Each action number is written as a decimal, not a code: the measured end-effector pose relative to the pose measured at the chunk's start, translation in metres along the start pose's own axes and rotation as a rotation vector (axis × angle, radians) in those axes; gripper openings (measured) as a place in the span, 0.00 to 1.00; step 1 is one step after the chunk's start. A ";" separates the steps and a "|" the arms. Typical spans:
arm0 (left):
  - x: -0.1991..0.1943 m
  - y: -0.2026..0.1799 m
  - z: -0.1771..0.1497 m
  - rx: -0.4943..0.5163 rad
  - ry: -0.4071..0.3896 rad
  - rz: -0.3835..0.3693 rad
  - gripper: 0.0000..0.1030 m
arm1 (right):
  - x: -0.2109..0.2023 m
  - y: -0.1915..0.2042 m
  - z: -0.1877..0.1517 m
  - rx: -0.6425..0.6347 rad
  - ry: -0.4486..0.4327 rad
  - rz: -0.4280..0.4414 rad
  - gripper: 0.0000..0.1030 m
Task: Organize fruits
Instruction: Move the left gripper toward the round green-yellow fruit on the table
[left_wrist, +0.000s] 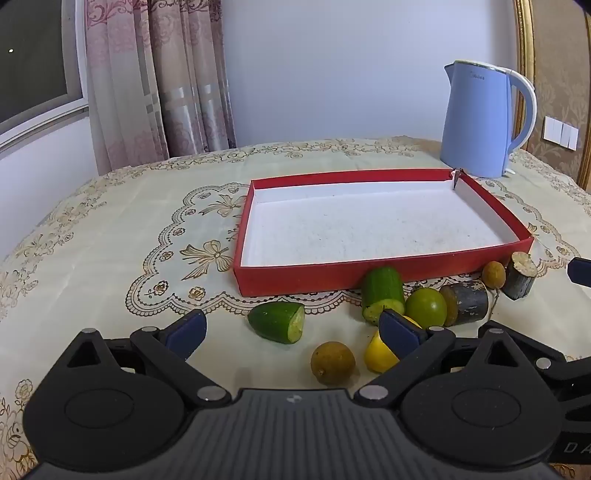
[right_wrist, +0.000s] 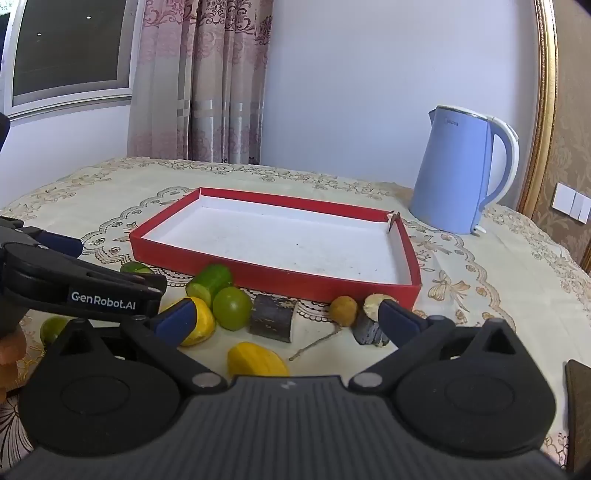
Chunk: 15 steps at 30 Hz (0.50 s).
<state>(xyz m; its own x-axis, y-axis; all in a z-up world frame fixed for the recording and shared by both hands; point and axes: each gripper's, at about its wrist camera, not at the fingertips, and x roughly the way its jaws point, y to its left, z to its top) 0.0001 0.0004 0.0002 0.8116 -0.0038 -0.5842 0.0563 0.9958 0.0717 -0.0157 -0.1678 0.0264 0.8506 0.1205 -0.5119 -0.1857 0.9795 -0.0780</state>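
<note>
The red tray (left_wrist: 384, 275) lies flat near the middle of the worktop (left_wrist: 110, 236), white floor up and nothing in it, so it reads as the likely collection point for the fruit. All pieces sit on the cloth along the tray's near wall, toward its right corner, within reach of both claws.

Left claw (left_wrist: 291, 328): jaws fully apart, holding nothing, angled down over the cloth. A cucumber end piece (left_wrist: 277, 320) lies between its pads, long axis running across the claw's line of view, cut face to the right. A second cucumber piece (left_wrist: 382, 293) leans against the tray wall, long axis toward the tray, cut face toward the camera. A brown round fruit (left_wrist: 332, 362) and a green round fruit (left_wrist: 425, 307) lie nearby.

Right claw (right_wrist: 284, 317): jaws fully apart, gripping nothing. A dark cane segment (right_wrist: 272, 318) lies between its pads, axis roughly parallel to the tray wall. A blue kettle (right_wrist: 458, 173) stands beyond the tray's far right corner.
</note>
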 end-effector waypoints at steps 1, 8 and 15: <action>0.000 0.000 0.000 -0.001 -0.001 0.002 0.98 | 0.000 0.000 0.000 0.004 0.001 0.001 1.00; 0.000 0.004 0.000 -0.009 0.006 0.019 0.98 | -0.003 0.000 0.000 -0.003 -0.001 0.007 1.00; -0.002 0.006 -0.004 -0.012 0.005 0.015 0.97 | -0.002 -0.002 0.000 0.007 0.008 0.012 1.00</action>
<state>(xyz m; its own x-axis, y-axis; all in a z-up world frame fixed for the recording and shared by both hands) -0.0033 0.0067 -0.0016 0.8094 0.0113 -0.5872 0.0376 0.9968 0.0710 -0.0168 -0.1702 0.0274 0.8445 0.1311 -0.5192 -0.1927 0.9790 -0.0661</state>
